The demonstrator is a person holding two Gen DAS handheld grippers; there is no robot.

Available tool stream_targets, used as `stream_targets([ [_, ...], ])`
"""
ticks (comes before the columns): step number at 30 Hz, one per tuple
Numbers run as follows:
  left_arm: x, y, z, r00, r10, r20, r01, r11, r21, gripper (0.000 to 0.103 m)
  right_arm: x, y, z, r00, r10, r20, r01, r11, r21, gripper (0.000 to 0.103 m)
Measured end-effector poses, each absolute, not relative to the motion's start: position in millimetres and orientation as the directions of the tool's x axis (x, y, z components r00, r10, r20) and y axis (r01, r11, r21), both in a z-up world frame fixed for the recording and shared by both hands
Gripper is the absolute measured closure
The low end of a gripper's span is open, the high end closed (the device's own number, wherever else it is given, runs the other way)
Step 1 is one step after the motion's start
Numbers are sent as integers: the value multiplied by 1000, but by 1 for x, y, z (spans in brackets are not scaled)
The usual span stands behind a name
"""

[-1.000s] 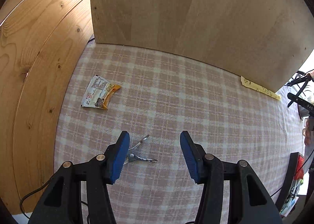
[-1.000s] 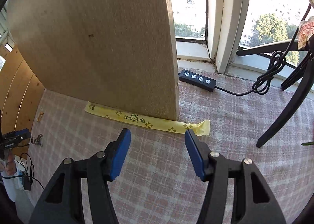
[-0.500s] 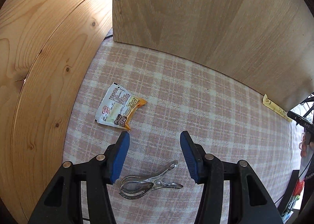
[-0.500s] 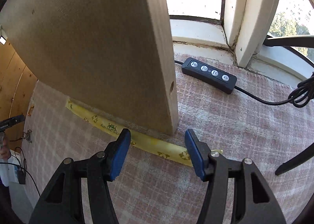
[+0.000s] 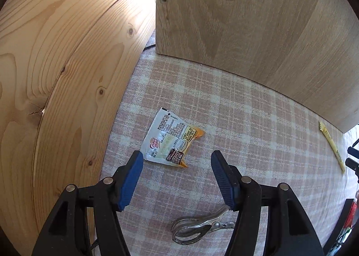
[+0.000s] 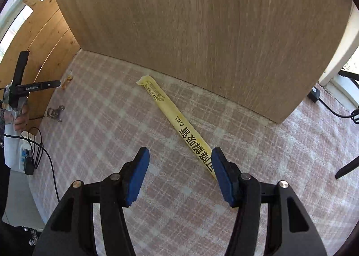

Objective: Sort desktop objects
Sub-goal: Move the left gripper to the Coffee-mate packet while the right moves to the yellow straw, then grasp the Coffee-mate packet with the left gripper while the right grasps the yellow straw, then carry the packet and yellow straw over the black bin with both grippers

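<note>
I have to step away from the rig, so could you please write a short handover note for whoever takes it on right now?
Left tool: empty, jaws opening, over the creamer sachet; nothing between the pads.
Right tool: open, empty; the yellow straw sleeve runs under its right fingertip.
Metal clip lies on the checked cloth, below the left tool.
Done: nothing visibly sorted.
Left: sachet, sleeve and clip; no bin in view.
</note>
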State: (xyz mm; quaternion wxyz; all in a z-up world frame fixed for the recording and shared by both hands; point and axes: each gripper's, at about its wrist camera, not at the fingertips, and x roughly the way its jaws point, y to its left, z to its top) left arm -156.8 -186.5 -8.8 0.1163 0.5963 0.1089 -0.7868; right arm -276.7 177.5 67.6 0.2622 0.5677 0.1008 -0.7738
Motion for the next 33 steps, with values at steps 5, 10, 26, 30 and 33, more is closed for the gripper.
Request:
stream_targets([
  [5,-171,-190,-31,-197,-90,-976,310,-950,24,35,-286,150,52,-227,-204,-952,570,-820,40,46],
  [10,-174,-202,-39,-198,-53,-979,336,-942,-17,36,-300,149,33,-194,-151,-969,557,-830,17,46],
  [26,-147,-193,-31,-231,-52,-972,372,-927,-39,68,-282,159,36,-158,-157,-975,526,-849,51,90],
  [30,-134,-197,-17,-256,-40,-966,374,-925,-61,68,-269,167,42,-138,-210,-968,475,-872,121,92],
  [33,-124,-192,-5,-277,-31,-961,369,-926,-76,68,-260,175,52,-148,-250,-957,433,-887,164,92],
])
